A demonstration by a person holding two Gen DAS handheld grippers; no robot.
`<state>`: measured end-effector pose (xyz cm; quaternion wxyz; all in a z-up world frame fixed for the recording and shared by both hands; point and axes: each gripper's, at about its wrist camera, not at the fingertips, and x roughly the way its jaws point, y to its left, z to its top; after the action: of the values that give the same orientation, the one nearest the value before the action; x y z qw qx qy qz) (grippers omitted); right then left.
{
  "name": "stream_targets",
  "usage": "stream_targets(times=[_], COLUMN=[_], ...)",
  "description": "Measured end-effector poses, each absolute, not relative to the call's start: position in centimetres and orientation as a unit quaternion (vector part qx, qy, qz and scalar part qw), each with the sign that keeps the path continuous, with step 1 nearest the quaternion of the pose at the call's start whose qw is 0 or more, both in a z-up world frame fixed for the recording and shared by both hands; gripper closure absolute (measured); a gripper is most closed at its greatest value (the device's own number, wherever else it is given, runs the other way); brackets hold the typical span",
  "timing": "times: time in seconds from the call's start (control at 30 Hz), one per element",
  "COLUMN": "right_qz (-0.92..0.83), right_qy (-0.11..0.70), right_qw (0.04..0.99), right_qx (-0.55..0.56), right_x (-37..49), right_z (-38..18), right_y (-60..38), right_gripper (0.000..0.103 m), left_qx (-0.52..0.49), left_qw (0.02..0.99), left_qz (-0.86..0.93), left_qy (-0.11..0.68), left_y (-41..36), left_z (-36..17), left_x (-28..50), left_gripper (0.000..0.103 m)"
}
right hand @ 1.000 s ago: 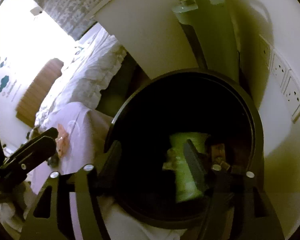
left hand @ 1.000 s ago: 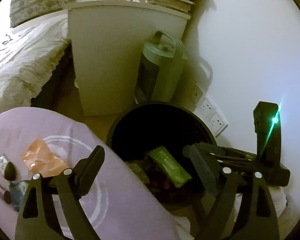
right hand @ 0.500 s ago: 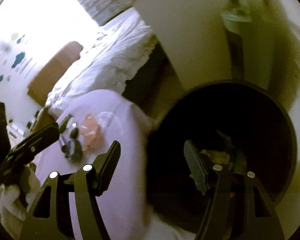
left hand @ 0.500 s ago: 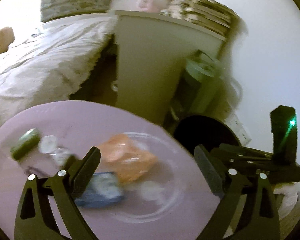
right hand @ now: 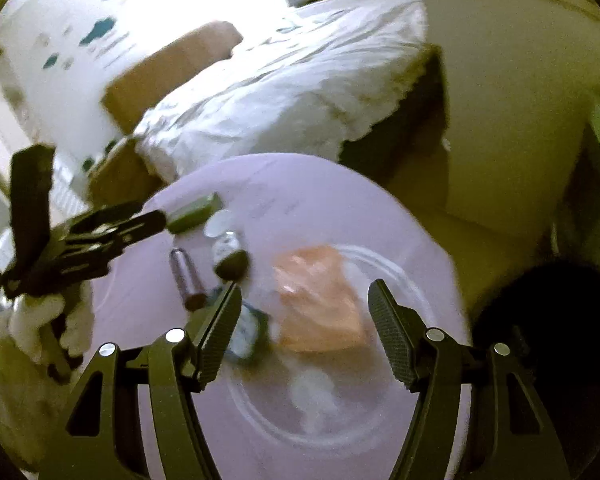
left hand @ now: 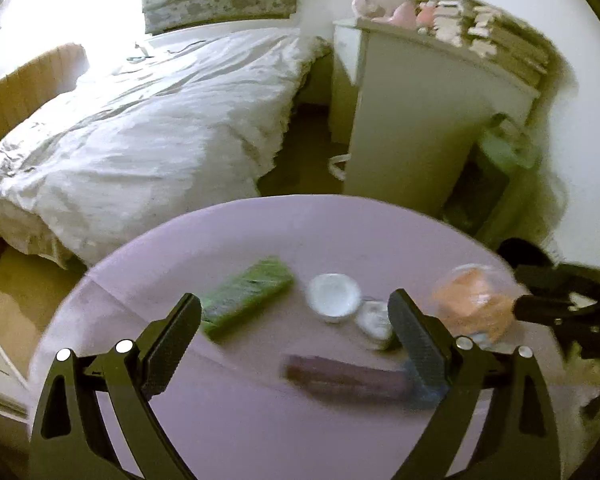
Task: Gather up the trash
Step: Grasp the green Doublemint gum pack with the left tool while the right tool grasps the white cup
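A round lilac table (left hand: pixel 228 420) carries the trash. In the left wrist view a green wrapper (left hand: pixel 246 298), a white lid (left hand: pixel 334 298), a small can (left hand: pixel 374 322), a dark purple bar (left hand: pixel 340 376) and an orange wrapper (left hand: pixel 474 304) lie on it. My left gripper (left hand: pixel 296 336) is open and empty above the bar. My right gripper (right hand: pixel 302 330) is open and empty above the orange wrapper (right hand: pixel 318 300), which lies on a clear plate (right hand: pixel 388 400). A blue packet (right hand: pixel 246 336) lies by the right gripper's left finger. The black bin (right hand: pixel 556 316) stands at the right.
A bed with white covers (left hand: pixel 140 128) lies behind the table. A white cabinet (left hand: pixel 420 120) with books and soft toys stands at the back right. The left gripper shows in the right wrist view (right hand: pixel 100 236) at the table's left edge.
Both grippers have swung left from over the black bin to above the table. The bin has slid out to the right edge of the views. Both stay open and empty.
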<state>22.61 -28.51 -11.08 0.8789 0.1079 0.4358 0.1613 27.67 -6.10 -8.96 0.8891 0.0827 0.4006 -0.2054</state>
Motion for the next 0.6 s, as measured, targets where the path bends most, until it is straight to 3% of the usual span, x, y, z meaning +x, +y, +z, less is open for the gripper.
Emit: stream_targets(times=[0.23,0.43,0.6], right_qz=[0.202,0.215,0.217], right_qy=[0.454,0.471,0.482], right_qw=[0.868,0.854,0.846], right_qx=[0.009,-0.048,-0.074], right_x=[27.0,29.8,31.6], right_z=[-11.3,-12.3,-13.3], right_y=[-21.7,-17.8,-16.1], right_gripper=[0.037,0.043,0.044], left_qx=[0.144,0.17,0.135], left_qw=[0.865,0.849,0.855], left_qz=[-0.217,-0.229,-0.228], left_qy=[0.43,0.446,0.446], left_y=[-4.9,-4.8,-3.7], left_z=[-11.2,-12.9,-13.0], left_x=[30.0,30.8,31.3], left_gripper=[0.018,0.039,0.055])
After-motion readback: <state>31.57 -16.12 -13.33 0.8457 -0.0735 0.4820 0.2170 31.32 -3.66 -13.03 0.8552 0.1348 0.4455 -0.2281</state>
